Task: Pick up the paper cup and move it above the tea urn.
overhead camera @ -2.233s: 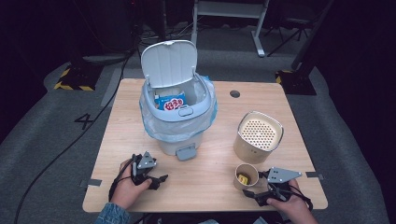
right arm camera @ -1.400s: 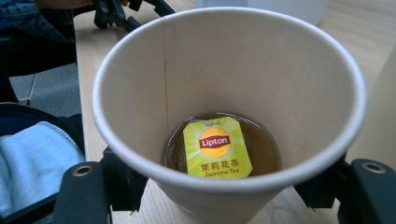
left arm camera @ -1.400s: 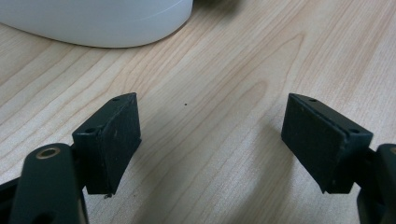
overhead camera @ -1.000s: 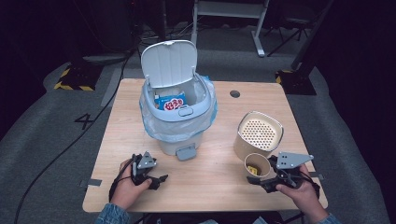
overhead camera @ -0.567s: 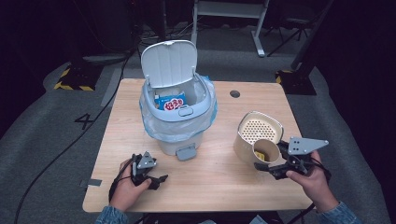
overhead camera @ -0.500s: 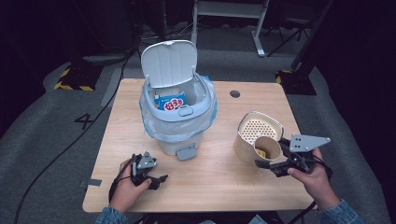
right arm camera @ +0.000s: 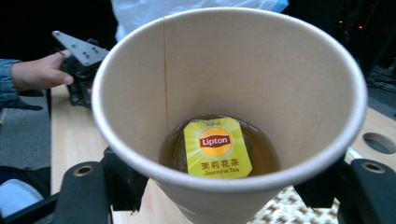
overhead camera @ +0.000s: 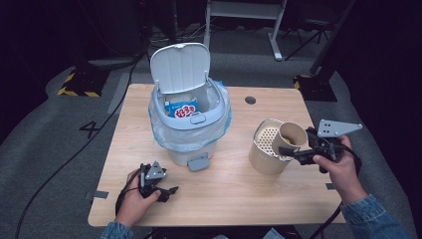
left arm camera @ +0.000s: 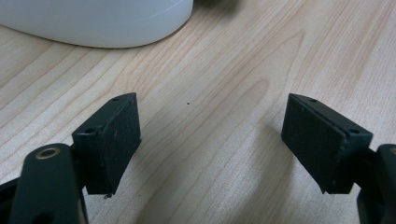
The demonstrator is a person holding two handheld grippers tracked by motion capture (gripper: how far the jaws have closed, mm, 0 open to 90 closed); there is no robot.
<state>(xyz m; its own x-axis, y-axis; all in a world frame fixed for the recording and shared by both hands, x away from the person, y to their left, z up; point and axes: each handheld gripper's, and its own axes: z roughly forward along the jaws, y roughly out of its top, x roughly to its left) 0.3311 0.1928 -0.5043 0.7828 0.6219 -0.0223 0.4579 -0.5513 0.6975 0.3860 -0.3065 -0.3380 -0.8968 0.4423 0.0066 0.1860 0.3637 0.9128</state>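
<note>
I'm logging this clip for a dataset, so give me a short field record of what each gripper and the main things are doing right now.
right gripper: shut on paper cup, tilted over strainer
cup contents: tea and a yellow Lipton tag
left gripper: open, nothing between jaws, low over table
bin: lid up, bag-lined, packet inside

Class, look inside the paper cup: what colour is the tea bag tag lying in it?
Yellow, with a red Lipton logo: the tag in the paper cup shows best in the right gripper view.
</note>
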